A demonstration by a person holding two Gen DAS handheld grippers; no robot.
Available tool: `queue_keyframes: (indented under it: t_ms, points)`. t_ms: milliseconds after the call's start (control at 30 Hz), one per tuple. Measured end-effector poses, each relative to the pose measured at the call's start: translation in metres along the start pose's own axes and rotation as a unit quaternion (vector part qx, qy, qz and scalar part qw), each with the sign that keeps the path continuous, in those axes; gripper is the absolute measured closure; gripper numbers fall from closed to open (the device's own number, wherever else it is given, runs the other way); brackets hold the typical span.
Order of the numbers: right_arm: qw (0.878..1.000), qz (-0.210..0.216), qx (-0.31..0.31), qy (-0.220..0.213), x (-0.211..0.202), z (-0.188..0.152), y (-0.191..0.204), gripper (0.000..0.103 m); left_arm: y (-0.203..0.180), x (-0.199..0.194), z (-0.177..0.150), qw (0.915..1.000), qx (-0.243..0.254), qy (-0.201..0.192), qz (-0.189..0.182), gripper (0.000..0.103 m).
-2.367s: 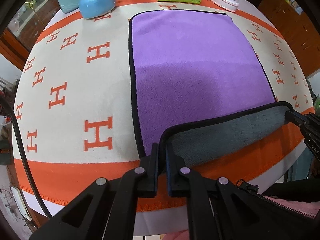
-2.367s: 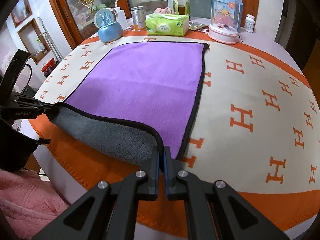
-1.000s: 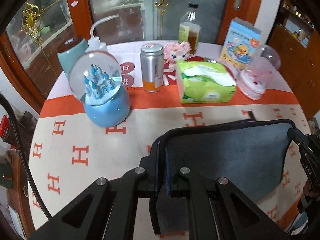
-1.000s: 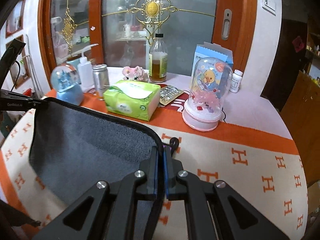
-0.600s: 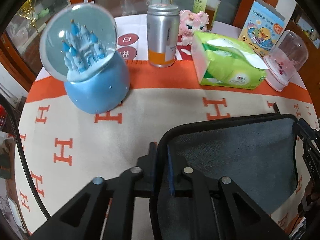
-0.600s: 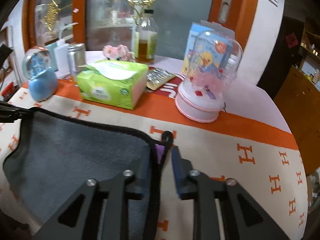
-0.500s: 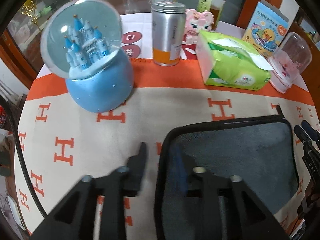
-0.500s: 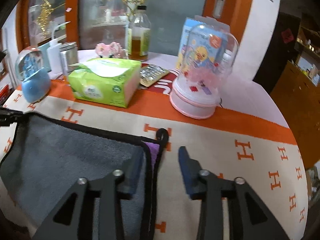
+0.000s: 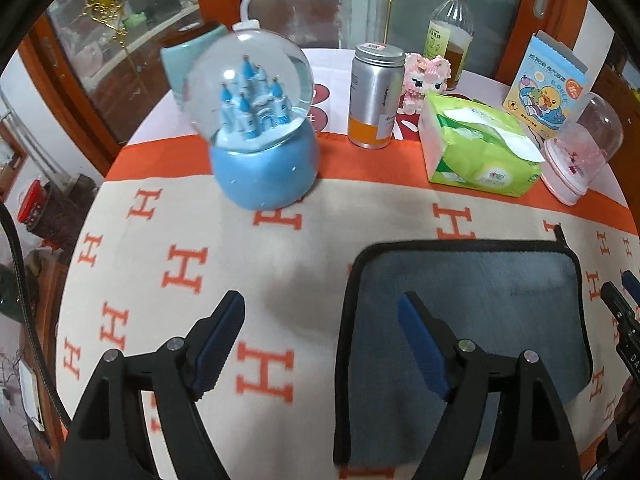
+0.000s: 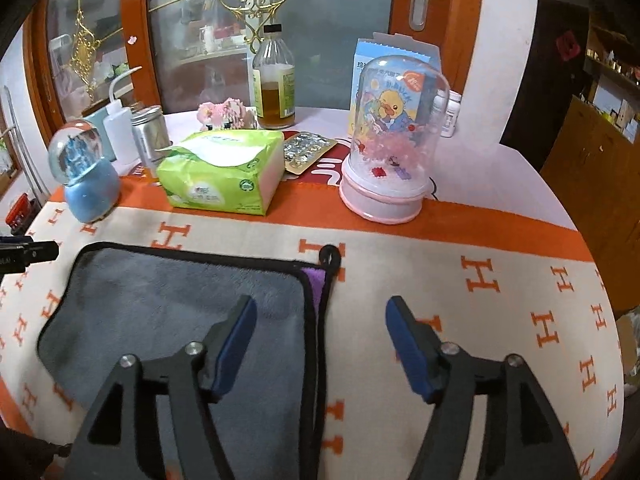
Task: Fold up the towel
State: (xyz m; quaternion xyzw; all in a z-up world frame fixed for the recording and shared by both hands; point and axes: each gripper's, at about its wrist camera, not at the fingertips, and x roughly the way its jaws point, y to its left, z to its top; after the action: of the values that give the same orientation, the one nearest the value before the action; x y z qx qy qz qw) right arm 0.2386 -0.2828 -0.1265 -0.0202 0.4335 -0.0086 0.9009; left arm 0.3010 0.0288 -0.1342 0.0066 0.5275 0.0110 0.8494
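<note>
The towel [image 9: 472,300] lies folded in half on the orange-and-cream tablecloth, grey side up with a black hem; a strip of its purple side [image 10: 314,280] shows at its far right corner. My left gripper [image 9: 320,312] is open and empty above the towel's left edge. My right gripper [image 10: 320,320] is open and empty above the towel's right edge. The right gripper's tip also shows in the left wrist view [image 9: 618,300], and the left gripper's tip shows in the right wrist view [image 10: 28,254].
Behind the towel stand a blue snow globe [image 9: 260,136], a metal can [image 9: 374,96], a green tissue pack [image 9: 480,148], a pink dome ornament [image 10: 394,144], a bottle [image 10: 274,80] and a blister pack [image 10: 308,150]. The tablecloth [image 9: 160,240] spreads left.
Both grippers carried the towel's near edge over to the far edge, folding it grey side up. They then opened, let go of the corners and drew back a little.
</note>
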Motion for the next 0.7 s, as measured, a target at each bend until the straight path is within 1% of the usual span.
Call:
queue_keyframes:
  t_ms: [167,333,433,700]
  points:
    - [1.000,0.015,0.006,0.009,-0.027,-0.017,-0.001,0.023,-0.001,-0.028,-0.024,0.9999,0.003,-0.008,0.007,0.025]
    - [0.999,0.018,0.018,0.022,-0.058,-0.043,-0.001,0.016,0.000,-0.063,-0.056,0.9998,-0.003,-0.020,0.000,0.025]
    - [0.999,0.034,0.028,0.030,-0.078,-0.062,0.000,0.015,0.000,-0.083,-0.078,0.9996,-0.008,-0.026,-0.004,0.024]
    - [0.997,0.058,0.045,0.038,-0.131,-0.112,0.002,0.015,-0.003,-0.128,-0.139,0.9991,-0.020,-0.033,-0.016,0.024]
